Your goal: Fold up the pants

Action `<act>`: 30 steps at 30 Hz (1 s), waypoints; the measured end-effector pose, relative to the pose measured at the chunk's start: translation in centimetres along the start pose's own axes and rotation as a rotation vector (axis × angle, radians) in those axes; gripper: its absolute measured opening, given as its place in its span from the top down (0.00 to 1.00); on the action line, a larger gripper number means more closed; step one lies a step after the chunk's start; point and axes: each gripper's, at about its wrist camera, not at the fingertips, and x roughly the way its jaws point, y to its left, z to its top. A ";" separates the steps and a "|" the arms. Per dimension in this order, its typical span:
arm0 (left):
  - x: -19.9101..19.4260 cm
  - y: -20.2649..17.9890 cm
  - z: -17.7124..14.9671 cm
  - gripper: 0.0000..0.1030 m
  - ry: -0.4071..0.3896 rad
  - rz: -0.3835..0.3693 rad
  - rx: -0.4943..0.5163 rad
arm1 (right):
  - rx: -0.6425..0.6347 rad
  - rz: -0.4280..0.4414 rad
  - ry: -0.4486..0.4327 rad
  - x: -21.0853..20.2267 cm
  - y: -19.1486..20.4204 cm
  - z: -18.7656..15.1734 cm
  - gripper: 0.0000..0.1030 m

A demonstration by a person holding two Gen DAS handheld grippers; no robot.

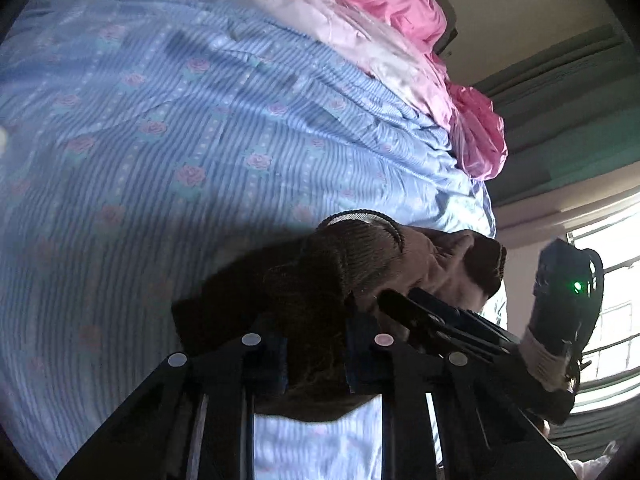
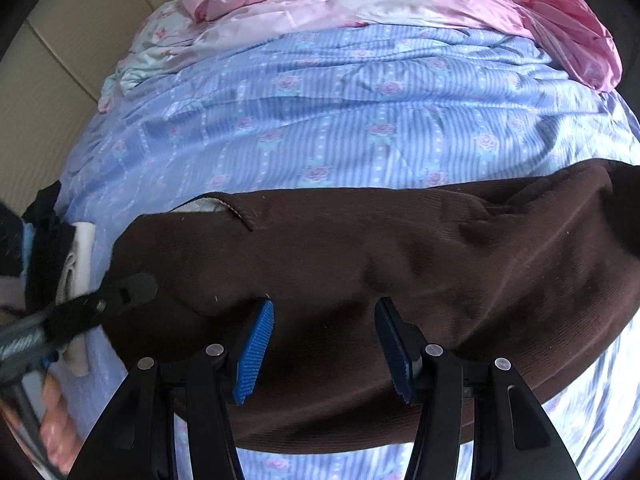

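Dark brown pants (image 2: 360, 272) lie across the blue flowered bedsheet (image 2: 340, 128). In the right wrist view my right gripper (image 2: 324, 344) hovers over the middle of the pants, its blue pads (image 2: 256, 352) wide apart with nothing between them. In the left wrist view my left gripper (image 1: 316, 344) has a bunched part of the pants (image 1: 320, 280) between its fingers, with the ribbed waistband up. Its fingertips are hidden in cloth. The right gripper (image 1: 424, 316) shows there at the right, touching the pants. The left gripper's finger (image 2: 120, 296) shows at the left of the right wrist view.
A pink and white satin quilt (image 2: 400, 0) is piled at the far side of the bed. A bright window (image 1: 612, 280) and green curtain are on the right. White and dark cloth (image 2: 76, 256) lies at the bed's left edge. A beige tiled floor (image 2: 60, 60) lies beyond.
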 end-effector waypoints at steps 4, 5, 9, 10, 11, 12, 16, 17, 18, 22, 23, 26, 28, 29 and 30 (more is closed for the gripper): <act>-1.3 0.0 -1.4 0.80 -0.027 0.032 -0.013 | -0.023 0.008 -0.008 -0.5 1.1 -0.4 0.48; -1.4 0.2 -1.5 0.80 -0.027 0.045 -0.016 | -0.028 0.013 -0.006 -0.5 1.4 -0.5 0.48; -0.6 2.1 -1.3 0.80 -0.013 0.065 -0.075 | -0.053 0.019 0.005 0.0 2.5 -0.6 0.48; -0.2 2.6 -1.1 0.80 -0.010 0.071 -0.089 | -0.059 0.017 0.004 0.2 2.8 -0.6 0.48; -0.1 2.9 -1.1 0.80 -0.008 0.078 -0.093 | -0.067 0.013 0.004 0.6 3.0 -0.5 0.48; 0.3 3.1 -1.0 0.80 -0.004 0.087 -0.095 | -0.075 0.010 0.010 1.2 3.3 -0.3 0.48; 1.4 2.8 -0.2 0.79 0.002 0.138 -0.046 | -0.096 -0.006 0.026 3.0 3.8 0.3 0.48; 1.4 2.8 -0.3 0.79 0.002 0.142 -0.042 | -0.101 -0.010 0.022 3.3 3.8 0.4 0.48; 1.6 2.9 -0.2 0.79 0.004 0.151 -0.038 | -0.107 -0.016 0.016 3.5 3.9 0.6 0.48; 2.3 3.6 0.0 0.76 0.014 0.166 -0.055 | -0.130 -0.031 0.010 4.3 4.1 1.6 0.48; 2.4 3.7 0.0 0.76 0.020 0.174 -0.055 | -0.137 -0.034 0.009 4.5 4.2 1.8 0.48; 2.8 3.7 0.1 0.70 0.030 0.215 -0.043 | -0.153 -0.040 0.009 4.8 4.3 1.9 0.48; 2.9 3.5 0.2 0.61 0.034 0.252 -0.026 | -0.159 -0.039 0.005 4.6 4.2 1.8 0.48; 2.7 3.2 0.2 0.58 0.033 0.273 -0.013 | -0.158 -0.036 0.006 4.5 4.1 1.9 0.48; 2.4 2.8 0.2 0.55 0.027 0.301 0.008 | -0.155 -0.032 0.006 4.4 4.0 1.9 0.48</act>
